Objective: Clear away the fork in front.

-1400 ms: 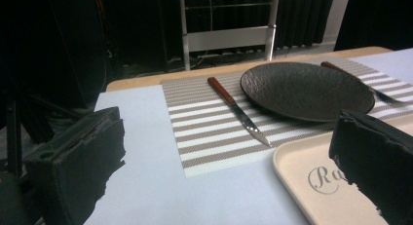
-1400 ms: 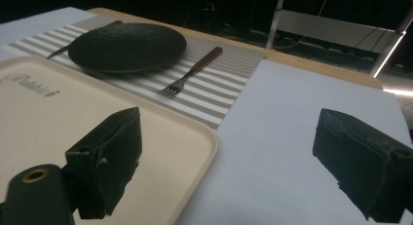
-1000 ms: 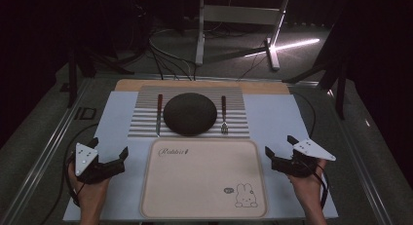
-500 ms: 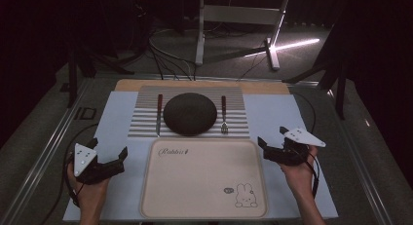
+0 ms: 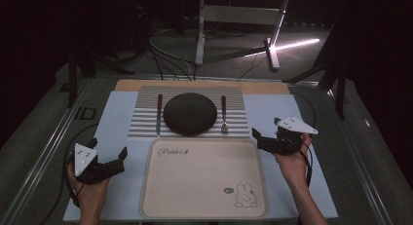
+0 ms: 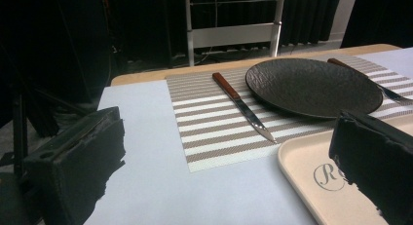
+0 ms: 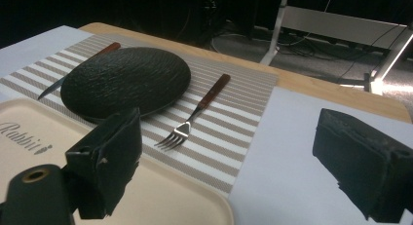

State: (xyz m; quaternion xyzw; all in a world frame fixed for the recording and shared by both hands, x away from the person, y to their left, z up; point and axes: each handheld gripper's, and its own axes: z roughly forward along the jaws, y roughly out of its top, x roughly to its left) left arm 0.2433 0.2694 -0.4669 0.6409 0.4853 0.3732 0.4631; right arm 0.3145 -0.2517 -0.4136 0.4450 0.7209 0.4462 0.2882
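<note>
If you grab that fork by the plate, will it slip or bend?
The fork looks like stiff metal with a wooden handle, so it probably won't bend. It lies flat on the striped placemat, so the open right gripper may struggle to get under it, and the thin shiny neck could slip. It shouldn't roll.

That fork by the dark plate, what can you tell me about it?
The fork has a shiny metal head with tines and a reddish-brown handle that looks like wood. It lies flat on the striped placemat, just beside the black plate without clearly touching it, tines pointing toward the cream tray and handle toward the table's far edge. Nothing holds it; the right gripper hovers open nearby, short of it.
</note>
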